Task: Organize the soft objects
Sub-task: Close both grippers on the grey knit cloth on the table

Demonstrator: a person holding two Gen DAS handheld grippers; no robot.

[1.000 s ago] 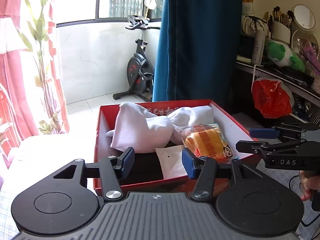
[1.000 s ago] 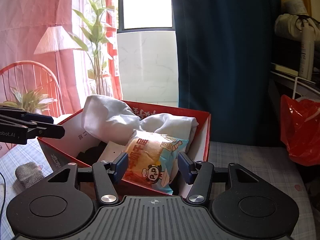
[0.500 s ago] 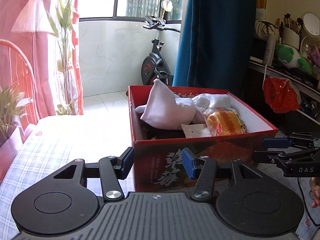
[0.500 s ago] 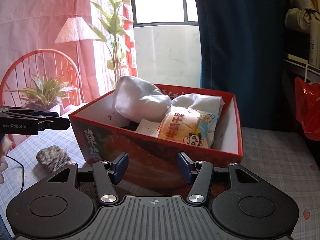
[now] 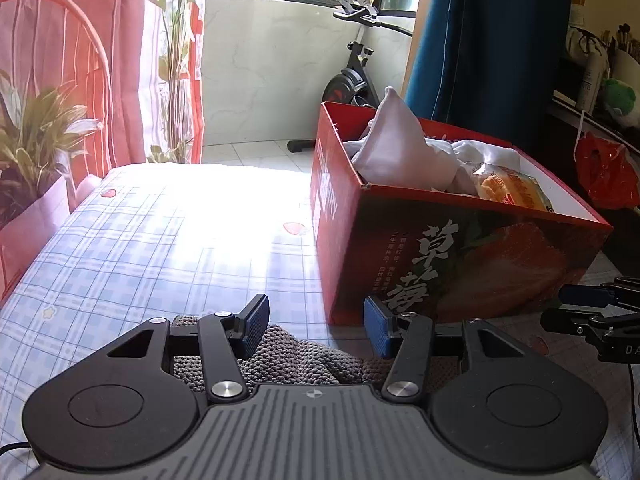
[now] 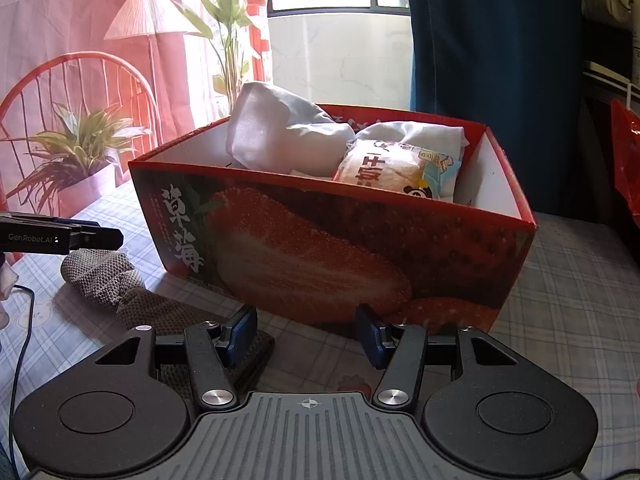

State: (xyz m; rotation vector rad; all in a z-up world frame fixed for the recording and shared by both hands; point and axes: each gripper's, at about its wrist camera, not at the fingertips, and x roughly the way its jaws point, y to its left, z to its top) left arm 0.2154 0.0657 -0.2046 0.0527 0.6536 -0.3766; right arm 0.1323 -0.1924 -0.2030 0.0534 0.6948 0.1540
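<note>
Knit cloth [image 5: 304, 356] — grey and crumpled — lies on the checked tablecloth [image 5: 160, 248] under the left gripper [image 5: 316, 326], whose jaws stand apart, empty. Right gripper [image 6: 306, 332] also open, holding nothing, before the red strawberry box [image 6: 320, 252] — white cloths [image 6: 280, 136] and a bread packet [image 6: 396, 172] inside.

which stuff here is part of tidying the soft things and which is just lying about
Job: grey knitted cloth on the table; red box; white cloth and bread packet inside it.

Just there: potted plant, exercise bike, red bag, blue curtain.
</note>
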